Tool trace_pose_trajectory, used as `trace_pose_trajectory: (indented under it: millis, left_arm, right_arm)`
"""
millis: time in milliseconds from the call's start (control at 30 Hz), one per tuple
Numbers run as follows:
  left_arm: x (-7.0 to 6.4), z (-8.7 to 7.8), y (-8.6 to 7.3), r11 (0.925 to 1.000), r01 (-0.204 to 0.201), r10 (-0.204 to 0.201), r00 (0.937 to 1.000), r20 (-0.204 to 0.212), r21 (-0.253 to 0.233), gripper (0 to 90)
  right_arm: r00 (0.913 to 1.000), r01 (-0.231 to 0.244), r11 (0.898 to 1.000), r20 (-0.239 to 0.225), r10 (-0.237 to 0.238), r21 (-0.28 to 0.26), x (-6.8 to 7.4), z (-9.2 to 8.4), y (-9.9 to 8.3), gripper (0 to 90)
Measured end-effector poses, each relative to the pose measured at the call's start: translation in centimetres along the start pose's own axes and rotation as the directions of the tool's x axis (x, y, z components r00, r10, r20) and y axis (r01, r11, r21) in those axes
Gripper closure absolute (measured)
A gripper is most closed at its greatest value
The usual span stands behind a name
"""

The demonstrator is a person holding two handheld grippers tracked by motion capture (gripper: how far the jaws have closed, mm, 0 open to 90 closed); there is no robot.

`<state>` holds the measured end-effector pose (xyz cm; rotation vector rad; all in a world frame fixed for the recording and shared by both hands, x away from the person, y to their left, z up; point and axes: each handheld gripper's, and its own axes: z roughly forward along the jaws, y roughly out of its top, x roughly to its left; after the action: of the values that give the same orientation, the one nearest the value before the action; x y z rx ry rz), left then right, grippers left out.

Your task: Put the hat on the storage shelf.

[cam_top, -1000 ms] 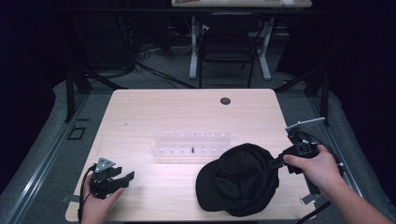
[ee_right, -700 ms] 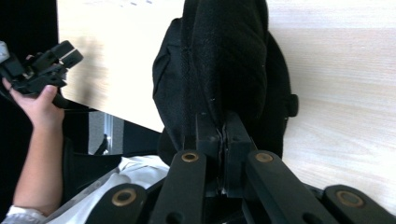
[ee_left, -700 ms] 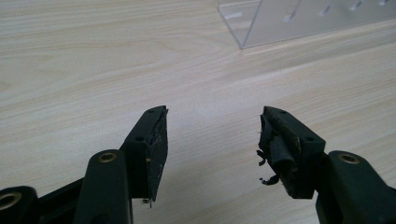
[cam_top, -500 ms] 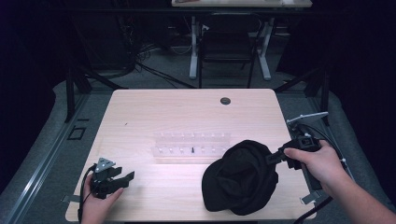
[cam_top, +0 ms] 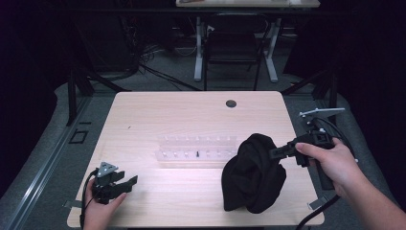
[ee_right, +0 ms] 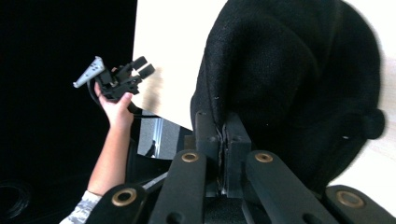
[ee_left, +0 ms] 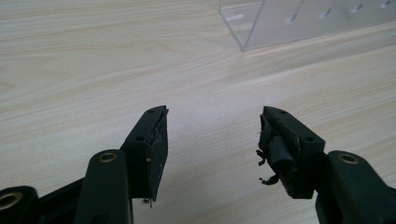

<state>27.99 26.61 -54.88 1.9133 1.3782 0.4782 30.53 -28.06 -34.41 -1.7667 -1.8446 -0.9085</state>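
Black cap (cam_top: 253,175) pinched at its edge in right tongs (cam_top: 274,152) — left tongs (cam_top: 128,181) agape, well apart

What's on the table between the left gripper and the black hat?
Nothing: in the high view, bare wood separates the left gripper from the black hat. The clear rack sits farther back.

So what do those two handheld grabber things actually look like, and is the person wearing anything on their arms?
Both are black. The left gripper carries a grey three-cornered plate on top; its fingers are flat black bars with brass-coloured rivets and frayed pads. The right gripper has the same rivets and trails a black cable. A grey patterned sleeve shows on the left arm.
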Motion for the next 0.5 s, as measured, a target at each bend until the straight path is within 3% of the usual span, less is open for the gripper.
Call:
trace_pose_trajectory:
  millis: [67,100,133,500]
  left_arm:
    - [0.0,0.0,0.0,1.0000,0.000,0.000,1.0000,0.000,0.000,42.3]
    - [0.0,0.0,0.0,1.0000,0.000,0.000,1.0000,0.000,0.001,42.3]
    - [0.0,0.0,0.0,1.0000,0.000,0.000,1.0000,0.000,0.001,42.4]
    - [0.0,0.1,0.0,1.0000,-0.001,0.001,1.0000,0.000,0.000,42.3]
  right_arm:
    - [0.9999,0.002,1.000,-0.015,-0.002,-0.023,0.2,-0.2,0.0,88.2]
    - [0.9999,0.002,1.000,-0.013,-0.002,-0.006,0.3,-0.5,0.1,88.2]
    - [0.9997,0.003,0.999,-0.023,-0.004,-0.035,0.3,-0.5,0.1,88.2]
    - [0.9929,0.003,0.991,-0.118,-0.019,-0.134,0.6,-3.0,0.8,88.2]
